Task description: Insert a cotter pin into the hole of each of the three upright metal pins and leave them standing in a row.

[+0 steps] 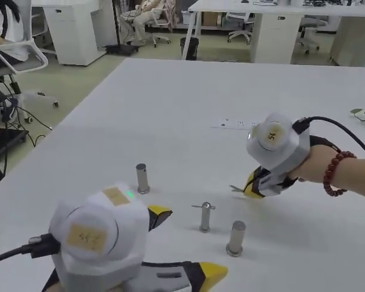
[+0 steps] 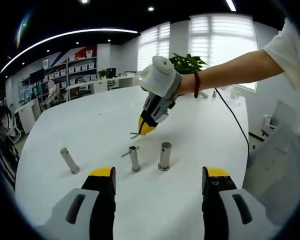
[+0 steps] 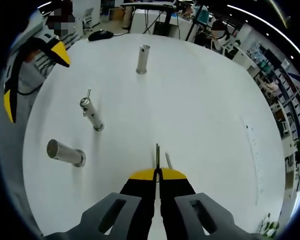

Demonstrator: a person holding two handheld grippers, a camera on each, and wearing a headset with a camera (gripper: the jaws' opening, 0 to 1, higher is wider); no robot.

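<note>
Three pins stand upright in a slanted row on the near part of the white surface [image 1: 170, 103]. In the head view, the left pin [image 1: 142, 178] is closest to the surface's left edge. The middle pin [image 1: 205, 217] and the right pin [image 1: 236, 237] step toward the near edge. A cotter pin [image 1: 204, 207] sits crosswise through the top of the middle pin, its ends sticking out on both sides.

The right claw [image 1: 246, 189] hangs low over the surface just beyond the middle pin, apart from it. It is clenched on a second cotter pin [image 3: 157, 156], which juts straight out past the yellow tips. A thin sliver beside it may be its other leg or only its shadow; the right gripper view is too coarse to tell. A bead bracelet [image 1: 334, 173] circles the wrist [image 1: 313, 164] behind this claw.

The left claw [image 2: 160, 172] is released, its jaws wide apart, and hovers by the near edge, pointing at the row.
</note>
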